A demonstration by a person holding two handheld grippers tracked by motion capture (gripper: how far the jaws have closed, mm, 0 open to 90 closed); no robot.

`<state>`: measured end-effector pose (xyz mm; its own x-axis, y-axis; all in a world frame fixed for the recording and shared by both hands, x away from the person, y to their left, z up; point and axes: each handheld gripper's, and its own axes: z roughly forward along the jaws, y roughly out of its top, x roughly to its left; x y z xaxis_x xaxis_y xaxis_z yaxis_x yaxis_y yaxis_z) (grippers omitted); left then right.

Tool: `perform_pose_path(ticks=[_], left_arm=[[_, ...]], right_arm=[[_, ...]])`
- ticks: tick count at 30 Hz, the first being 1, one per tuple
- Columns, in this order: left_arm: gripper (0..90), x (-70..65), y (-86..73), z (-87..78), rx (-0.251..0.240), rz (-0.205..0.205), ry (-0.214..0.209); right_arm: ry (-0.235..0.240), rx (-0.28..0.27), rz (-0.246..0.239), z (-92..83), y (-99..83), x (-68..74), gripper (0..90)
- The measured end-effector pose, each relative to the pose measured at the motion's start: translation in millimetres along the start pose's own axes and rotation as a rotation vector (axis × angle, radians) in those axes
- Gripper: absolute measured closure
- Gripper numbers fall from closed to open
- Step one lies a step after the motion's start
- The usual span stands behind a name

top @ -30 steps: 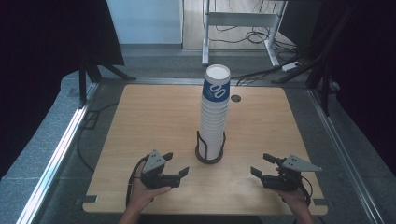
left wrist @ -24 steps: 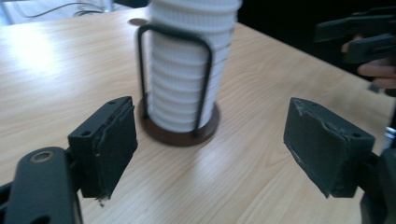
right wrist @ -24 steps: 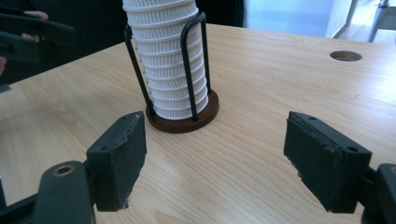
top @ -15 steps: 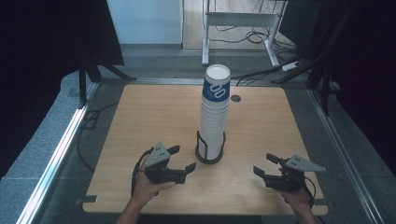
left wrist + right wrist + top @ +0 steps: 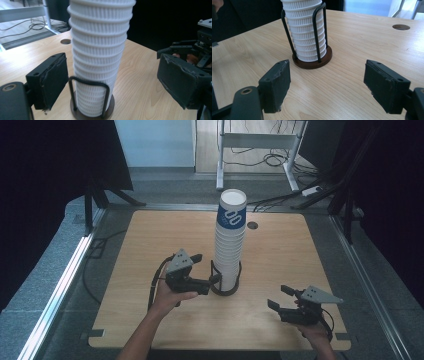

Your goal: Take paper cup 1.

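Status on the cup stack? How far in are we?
Early. Nothing pulled: all cups sit nested in the cup stack in its wire holder. In hand: left gripper, jaws just opening, straddles the stack near the holder, not touching. Right gripper waits open. Left: grip, lift a cup.

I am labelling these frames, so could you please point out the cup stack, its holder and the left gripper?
Cup stack (image 5: 230, 237): high view, ribbed side at mid height.
Holder (image 5: 312, 64): right gripper view, brown base rim at the front.
Left gripper (image 5: 209, 272): high view, between its fingertips beside the holder.

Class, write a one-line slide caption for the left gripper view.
Open left tongs flank a ribbed white cup stack in its wire holder.
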<state>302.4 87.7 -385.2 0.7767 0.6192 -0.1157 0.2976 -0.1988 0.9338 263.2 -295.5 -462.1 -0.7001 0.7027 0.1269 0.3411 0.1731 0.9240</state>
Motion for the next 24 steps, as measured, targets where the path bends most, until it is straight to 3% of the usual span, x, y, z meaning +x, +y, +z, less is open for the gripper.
perform_pose_path(ticks=[2, 8, 14, 20, 24], left_arm=[[9.5, 0.8, 4.7, 5.4, 0.014, 0.008, -0.020], [7.1, 4.0, 8.8, 17.9, 0.016, 0.020, -0.025], [6.3, 9.7, 13.3, 30.7, 0.029, 0.011, -0.045], [5.6, 13.4, 18.5, 43.0, 0.029, 0.020, -0.044], [5.9, 15.0, 23.4, 57.9, 0.053, 0.044, -0.015]], right_arm=[[0.000, 0.001, -0.002, 0.1, 0.3, 0.7, 21.9], [0.004, 0.015, -0.002, 4.2, -0.6, 2.6, 21.8], [0.010, 0.029, -0.007, 7.5, -2.0, 3.3, 21.8], [0.016, 0.027, -0.015, 8.5, -1.6, 5.6, 21.9], [0.017, 0.037, -0.021, 10.4, -2.0, 6.6, 22.0]])
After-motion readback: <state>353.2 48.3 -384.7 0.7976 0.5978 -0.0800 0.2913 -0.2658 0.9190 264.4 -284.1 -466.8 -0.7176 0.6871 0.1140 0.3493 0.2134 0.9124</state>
